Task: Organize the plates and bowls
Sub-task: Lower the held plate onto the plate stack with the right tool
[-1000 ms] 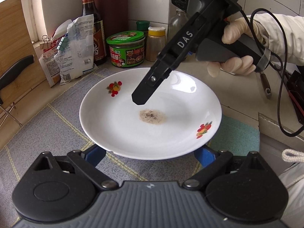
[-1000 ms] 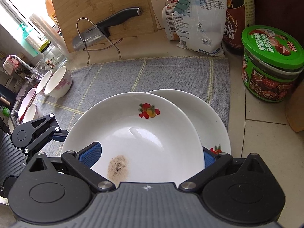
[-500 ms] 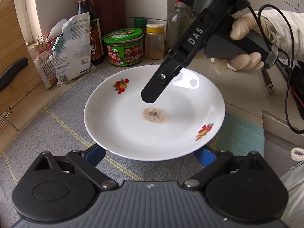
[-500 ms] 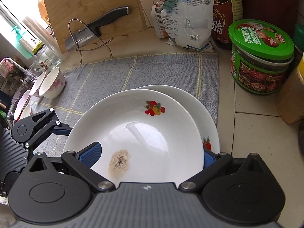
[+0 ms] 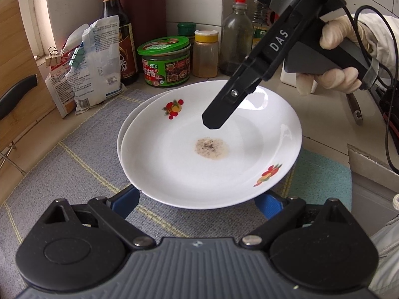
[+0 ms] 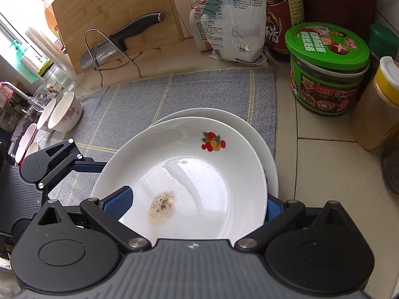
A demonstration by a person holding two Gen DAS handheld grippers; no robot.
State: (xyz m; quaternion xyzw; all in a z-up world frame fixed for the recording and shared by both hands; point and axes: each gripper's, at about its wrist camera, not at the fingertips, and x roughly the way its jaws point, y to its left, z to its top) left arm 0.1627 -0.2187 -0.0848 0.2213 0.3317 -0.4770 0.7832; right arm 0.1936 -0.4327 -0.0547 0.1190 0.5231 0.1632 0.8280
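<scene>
Right claw first: clamped on the near rim of the soiled plate, one finger over the well, the other under. Carrying it low and slightly tilted. Left claw spread wide, nothing gripped, pads on either side just below the rim nearest it; contact with the plate impossible to call from here.

Now the change. A second ago, well short of the second plate, with that one poking out ahead and to the right of the right claw. Since then, carried forward and across, and now hanging almost square over it, only a crescent of the lower rim peeking out beyond. Brown speckled residue riding along in the well, right below the upper finger.

Meaning for the job: plates all but stacked on the grey mat. Probably just a lowering and a let-go left for this pair. Bowls waiting far off to the right claw's left, untouched.
</scene>
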